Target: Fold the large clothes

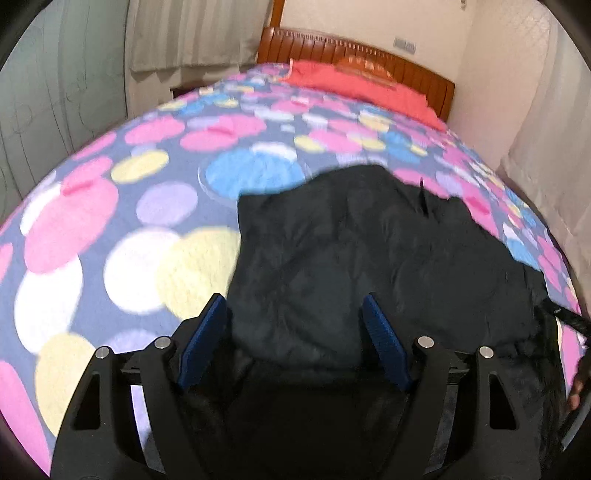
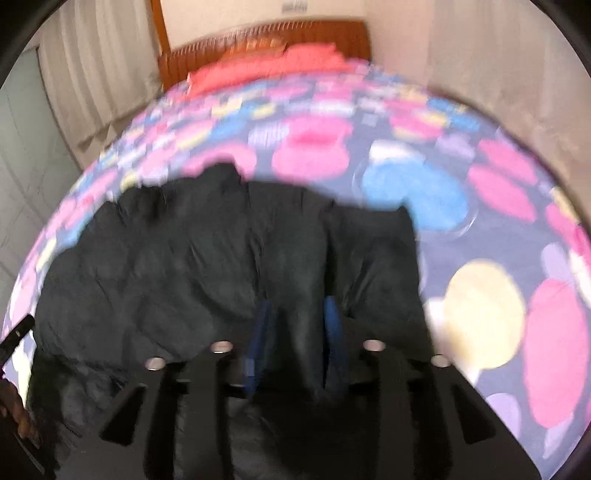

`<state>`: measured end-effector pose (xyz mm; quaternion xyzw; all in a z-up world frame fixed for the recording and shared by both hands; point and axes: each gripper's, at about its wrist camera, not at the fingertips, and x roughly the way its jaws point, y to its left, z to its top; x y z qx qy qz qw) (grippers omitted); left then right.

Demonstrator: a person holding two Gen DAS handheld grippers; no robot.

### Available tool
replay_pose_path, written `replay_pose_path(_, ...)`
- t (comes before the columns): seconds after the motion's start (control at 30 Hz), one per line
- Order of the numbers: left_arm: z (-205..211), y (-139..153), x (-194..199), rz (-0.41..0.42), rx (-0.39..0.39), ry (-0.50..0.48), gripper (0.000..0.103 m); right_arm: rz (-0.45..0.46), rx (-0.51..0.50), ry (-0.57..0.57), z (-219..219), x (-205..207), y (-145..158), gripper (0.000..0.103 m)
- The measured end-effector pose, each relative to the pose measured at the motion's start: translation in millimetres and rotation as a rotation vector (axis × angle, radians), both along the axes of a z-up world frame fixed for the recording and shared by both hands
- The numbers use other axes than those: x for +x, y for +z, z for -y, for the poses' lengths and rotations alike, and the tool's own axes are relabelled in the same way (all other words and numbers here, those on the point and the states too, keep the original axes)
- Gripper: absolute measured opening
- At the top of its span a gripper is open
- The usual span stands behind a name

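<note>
A large black quilted jacket lies spread on the bed, near its front edge; it also shows in the right wrist view. My left gripper is open over the jacket's near left part, its blue pads wide apart with fabric between and below them. My right gripper is shut on a fold of the jacket's near right part, the fabric pinched between its blue pads. The right wrist view is blurred by motion.
The bed carries a spotted cover in pink, blue, yellow and white. A red pillow lies by the wooden headboard. Curtains hang at the left, a wall at the right. The other gripper shows at the edge.
</note>
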<state>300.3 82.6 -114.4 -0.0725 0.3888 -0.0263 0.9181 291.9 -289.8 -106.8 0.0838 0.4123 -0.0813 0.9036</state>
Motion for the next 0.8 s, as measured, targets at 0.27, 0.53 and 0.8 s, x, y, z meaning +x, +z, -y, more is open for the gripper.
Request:
replay_pose_path(0.27,19.7,-6.6,55.1,-0.020,0.060,0.033,0.076,0.003,-0.050,0.085,-32.1,66.8,-21.1,0.052)
replay_pose_path(0.53,32.1,-32.5,69.7,-0.091,0.189,0.041,0.073,-0.063,-0.023,0.079,-29.0,74.4,-48.4,0.052)
replay_pose_path(0.8,59.3,-9.9,39.2,-0.011,0.063,-0.017,0.073,-0.013,-0.041,0.196,-83.6,49.3,-38.5,0.054)
